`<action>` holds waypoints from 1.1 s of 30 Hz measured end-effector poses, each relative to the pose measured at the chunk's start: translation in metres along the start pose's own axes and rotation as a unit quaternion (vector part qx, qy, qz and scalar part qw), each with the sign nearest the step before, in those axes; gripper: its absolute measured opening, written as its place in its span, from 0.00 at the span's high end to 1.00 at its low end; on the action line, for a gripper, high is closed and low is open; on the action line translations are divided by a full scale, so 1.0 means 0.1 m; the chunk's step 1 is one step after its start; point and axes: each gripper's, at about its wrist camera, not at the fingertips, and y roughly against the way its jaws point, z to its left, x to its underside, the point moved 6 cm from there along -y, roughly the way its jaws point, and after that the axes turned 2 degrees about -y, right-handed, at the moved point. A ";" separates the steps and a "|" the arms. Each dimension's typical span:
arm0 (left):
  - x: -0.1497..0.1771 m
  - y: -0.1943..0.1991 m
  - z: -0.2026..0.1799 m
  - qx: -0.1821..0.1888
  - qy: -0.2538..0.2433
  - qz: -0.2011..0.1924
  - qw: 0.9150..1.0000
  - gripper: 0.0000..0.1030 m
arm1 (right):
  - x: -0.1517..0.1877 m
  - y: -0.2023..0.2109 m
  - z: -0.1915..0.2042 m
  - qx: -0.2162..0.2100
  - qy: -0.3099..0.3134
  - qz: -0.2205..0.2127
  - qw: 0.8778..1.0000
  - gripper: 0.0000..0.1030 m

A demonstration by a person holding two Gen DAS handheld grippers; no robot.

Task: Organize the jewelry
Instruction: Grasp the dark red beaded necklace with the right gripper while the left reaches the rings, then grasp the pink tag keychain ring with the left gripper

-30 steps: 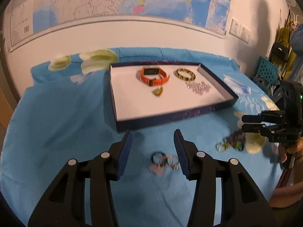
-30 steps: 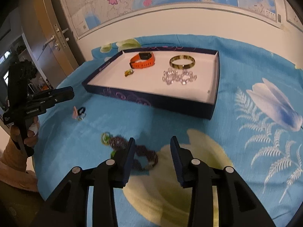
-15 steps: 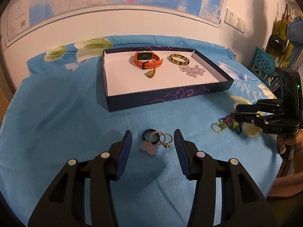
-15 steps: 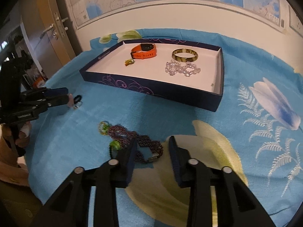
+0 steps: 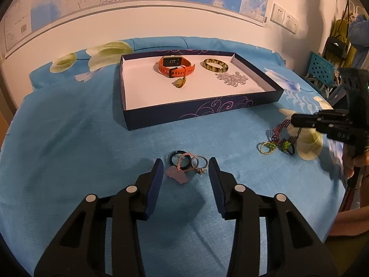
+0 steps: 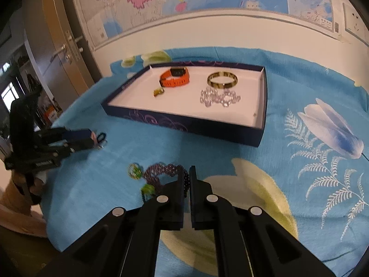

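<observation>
Right gripper jaws clamped on dark purple beaded chain for transfer to navy cardboard tray at 12 o'clock; left gripper jaws apart, straddling ring cluster with pink tag on blue floral tabletop, ready to pinch.

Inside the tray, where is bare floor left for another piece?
The tray is bare along its near wall and left side. Its far part is crowded: orange watch, small pendant, bangle, clear bead bracelet.
</observation>
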 end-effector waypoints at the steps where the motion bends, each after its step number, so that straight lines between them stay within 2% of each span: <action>1: 0.00 -0.01 -0.01 -0.001 -0.001 0.001 1.000 0.64 | -0.02 0.02 0.00 -0.005 -0.003 -0.003 1.000 0.97; 5: 0.02 -0.02 -0.05 -0.002 -0.010 0.007 1.000 0.66 | -0.08 0.06 0.01 -0.012 -0.010 -0.014 1.000 0.97; 8: 0.03 -0.04 -0.05 -0.004 -0.013 0.011 1.000 0.71 | -0.12 0.08 0.01 -0.015 -0.015 -0.020 1.000 0.97; 12: 0.04 -0.06 -0.04 -0.007 -0.010 0.016 1.000 0.69 | -0.15 0.06 0.02 -0.019 -0.019 -0.023 0.999 0.97; 23: 0.06 -0.08 -0.03 -0.007 -0.009 0.019 1.000 0.72 | -0.16 0.03 0.02 -0.028 -0.031 -0.027 0.999 0.97; 25: 0.06 -0.08 -0.03 -0.008 -0.008 0.018 1.000 0.76 | -0.17 0.04 0.02 -0.029 -0.033 -0.028 0.999 0.97; 26: 0.06 -0.08 -0.04 -0.005 -0.007 0.020 1.000 0.82 | -0.17 0.04 0.02 -0.030 -0.034 -0.028 0.999 0.97; 33: 0.08 -0.08 -0.05 -0.006 -0.006 0.020 1.000 0.82 | -0.17 0.05 0.00 -0.034 -0.042 -0.031 0.998 0.97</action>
